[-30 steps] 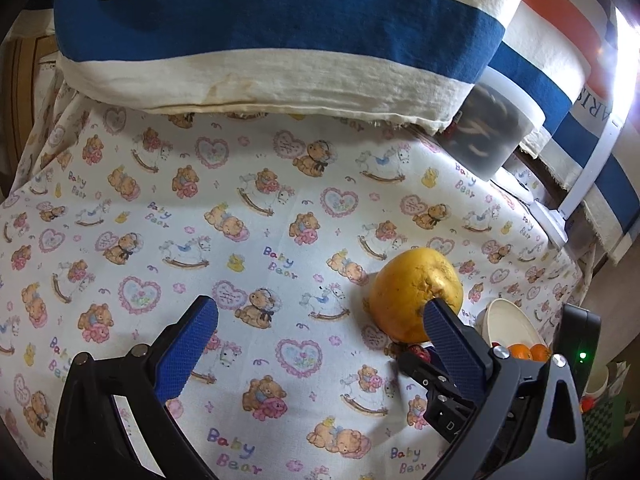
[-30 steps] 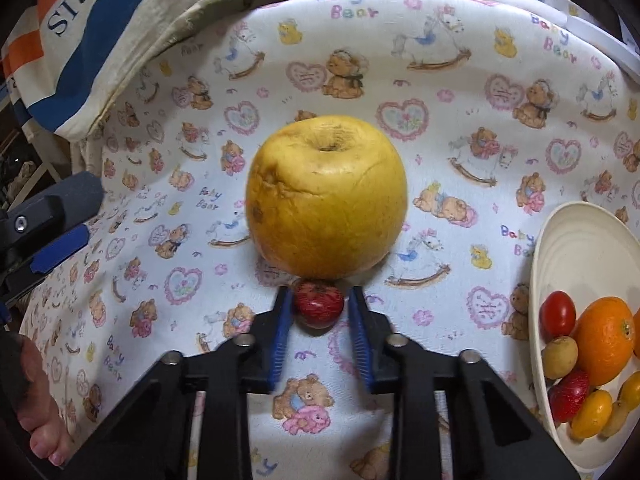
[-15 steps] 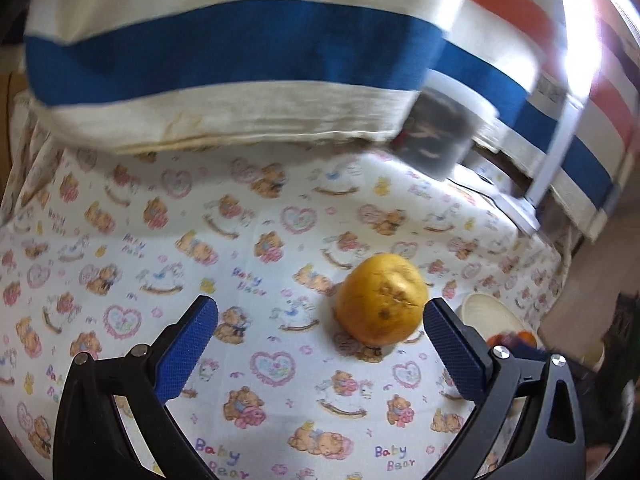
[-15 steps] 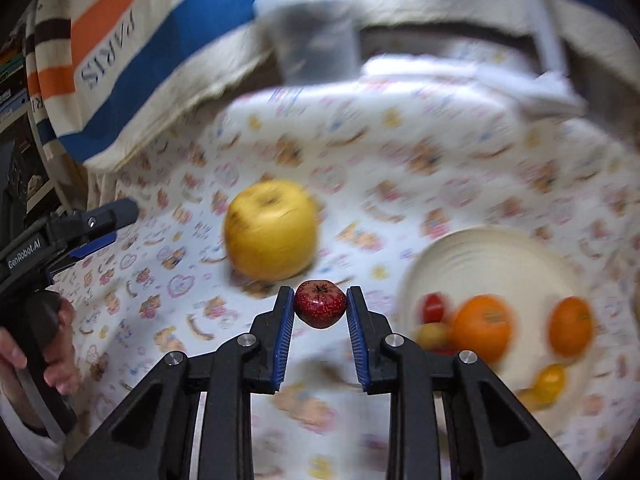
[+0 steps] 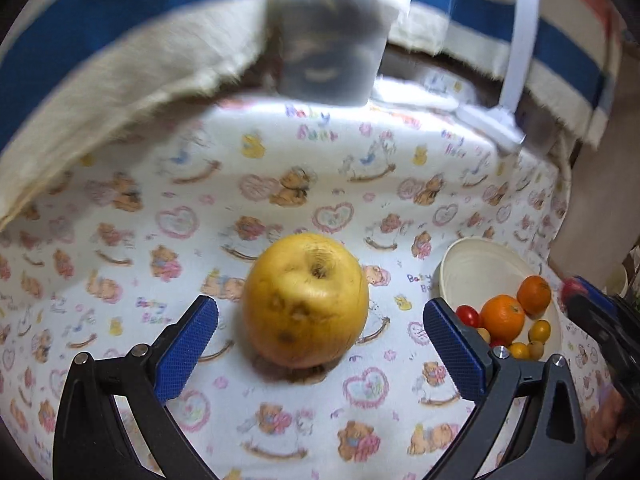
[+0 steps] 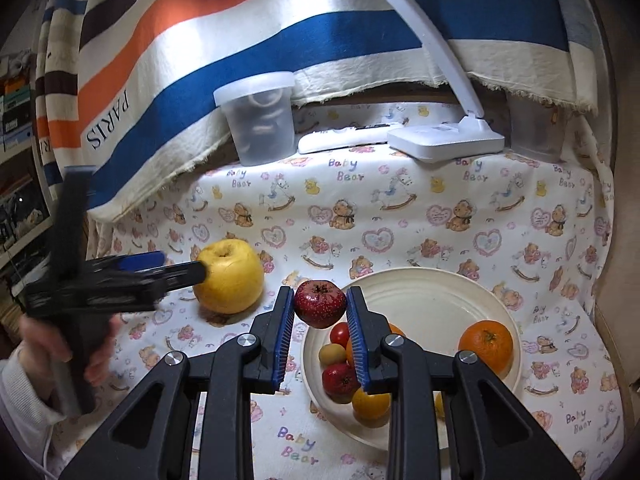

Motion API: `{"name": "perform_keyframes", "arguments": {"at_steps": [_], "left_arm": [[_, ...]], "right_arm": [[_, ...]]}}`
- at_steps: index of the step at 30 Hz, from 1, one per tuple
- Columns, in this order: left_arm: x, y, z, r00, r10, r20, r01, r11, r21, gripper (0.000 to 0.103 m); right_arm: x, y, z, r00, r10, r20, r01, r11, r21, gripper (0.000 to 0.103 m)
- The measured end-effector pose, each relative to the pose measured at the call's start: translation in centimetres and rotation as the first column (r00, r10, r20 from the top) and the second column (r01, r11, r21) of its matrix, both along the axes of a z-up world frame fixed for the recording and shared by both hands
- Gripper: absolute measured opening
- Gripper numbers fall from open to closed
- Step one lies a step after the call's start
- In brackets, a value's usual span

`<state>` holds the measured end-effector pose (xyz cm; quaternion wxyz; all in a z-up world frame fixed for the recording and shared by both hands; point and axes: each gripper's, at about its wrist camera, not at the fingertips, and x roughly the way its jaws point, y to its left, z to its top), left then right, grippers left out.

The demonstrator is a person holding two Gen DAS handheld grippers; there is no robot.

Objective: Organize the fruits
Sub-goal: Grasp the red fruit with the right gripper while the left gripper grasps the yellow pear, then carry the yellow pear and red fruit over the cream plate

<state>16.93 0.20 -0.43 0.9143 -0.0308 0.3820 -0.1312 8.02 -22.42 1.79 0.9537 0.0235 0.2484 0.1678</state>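
The left view is blurred toward the top, so the tub (image 5: 340, 36) and striped cloth (image 5: 120, 64) behind the plate (image 5: 472, 256) are smeared. In it the right gripper (image 5: 600, 320) is cut off at the frame edge beside the plate, and the red fruit shows only as a sliver there. The left gripper (image 5: 320, 320) stands wide open, its blue pads on either side of the pear (image 5: 306, 300) without touching; the pear lies on the bear-print sheet (image 5: 280, 208) left of the plate.

The right view is sharp. The right gripper (image 6: 320, 320) is clamped on the red fruit (image 6: 320, 304), held above the plate's (image 6: 432, 300) left rim. Its fingers hide part of the fruit heap: an orange (image 6: 485, 342), a cherry tomato (image 6: 340, 333) and small yellow fruits show between them. The left gripper (image 6: 176, 268) appears blurred here, overlapping the pear (image 6: 232, 280). Only this view shows the lamp (image 6: 444, 140) behind the plate.
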Motion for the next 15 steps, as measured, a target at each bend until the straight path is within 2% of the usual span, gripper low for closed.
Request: {"name": "perform_keyframes", "arguments": {"at_steps": [3, 7, 9, 11, 15], "left_arm": [[1.8, -0.6, -1.0, 0.997, 0.014, -0.077, -0.012, 0.999, 0.033, 0.101], [2.7, -1.1, -1.9, 0.994, 0.045, -0.102, -0.038, 0.997, 0.073, 0.099], [3.1, -1.1, -2.4, 0.99, 0.065, -0.123, -0.055, 0.995, 0.082, 0.093], [3.5, -1.0, -2.6, 0.988, 0.097, -0.121, -0.086, 0.992, 0.095, 0.088], [2.8, -0.7, -2.4, 0.986, 0.136, -0.091, -0.131, 0.989, 0.067, 0.086]], "right_arm": [[-0.1, -0.5, 0.4, 1.0, -0.006, 0.005, 0.005, 1.0, 0.018, 0.028], [0.0, -1.5, 0.7, 1.0, -0.017, 0.002, 0.017, 0.999, 0.042, 0.028], [0.2, -1.8, 0.7, 1.0, -0.026, -0.002, 0.026, 0.999, 0.046, 0.028], [0.3, -2.2, 0.6, 0.999, -0.034, -0.009, 0.034, 0.998, 0.054, 0.028], [0.2, -2.9, 0.9, 0.999, -0.046, -0.004, 0.046, 0.997, 0.069, 0.028]]}}
